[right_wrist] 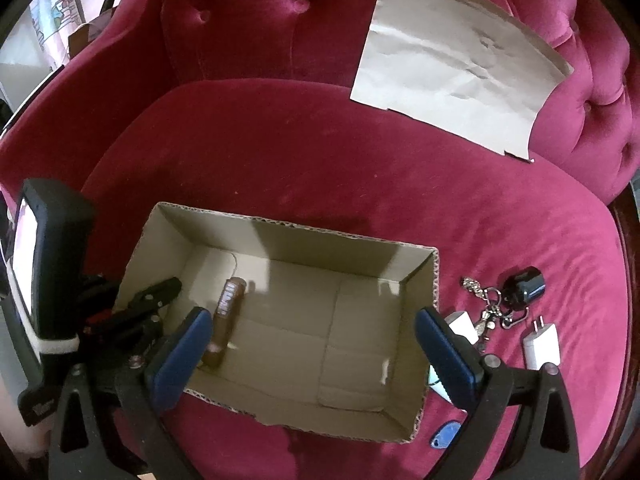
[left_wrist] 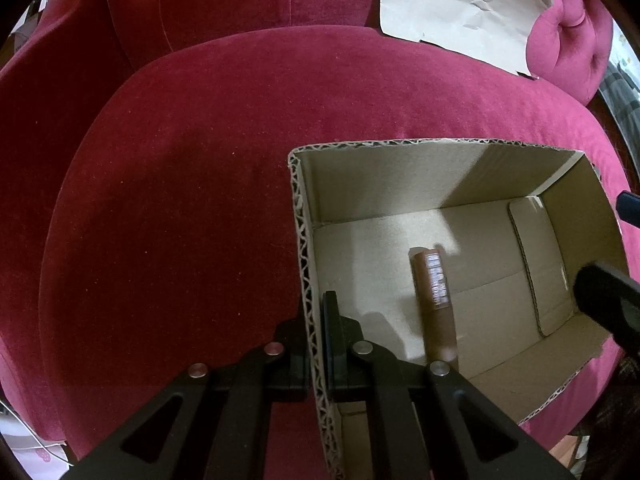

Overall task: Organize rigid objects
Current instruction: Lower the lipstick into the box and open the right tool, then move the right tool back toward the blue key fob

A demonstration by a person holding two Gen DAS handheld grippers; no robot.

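sofa: red velvet seat, soft under everything, so I expect the box to shift if nudged
paper sheet: leaning on the backrest, well apart from the work, I ignore it
box: open cardboard, sits mid-seat; brown tube already lying inside near its left wall
left gripper: pinched tight on the box's left wall, one finger outside, one inside; I'd keep that clamp so the box stays put during drops
right gripper: spread wide, nothing in it, hanging over the box's near edge
next step, my read: swing right to the loose pile just outside the box's right wall
black round thing: farthest of the pile, on the keychain side
charger: white, prongs up, lying apart from the rest; I'd take this first, squeeze across its flat sides
second white plug: half hidden behind my right finger
keychain: tangled metal, may drag its neighbours; leave till later
brown tube: lies lengthwise, don't drop onto it
blue tag: flat on the cushion by the box's near corner, hardest pick
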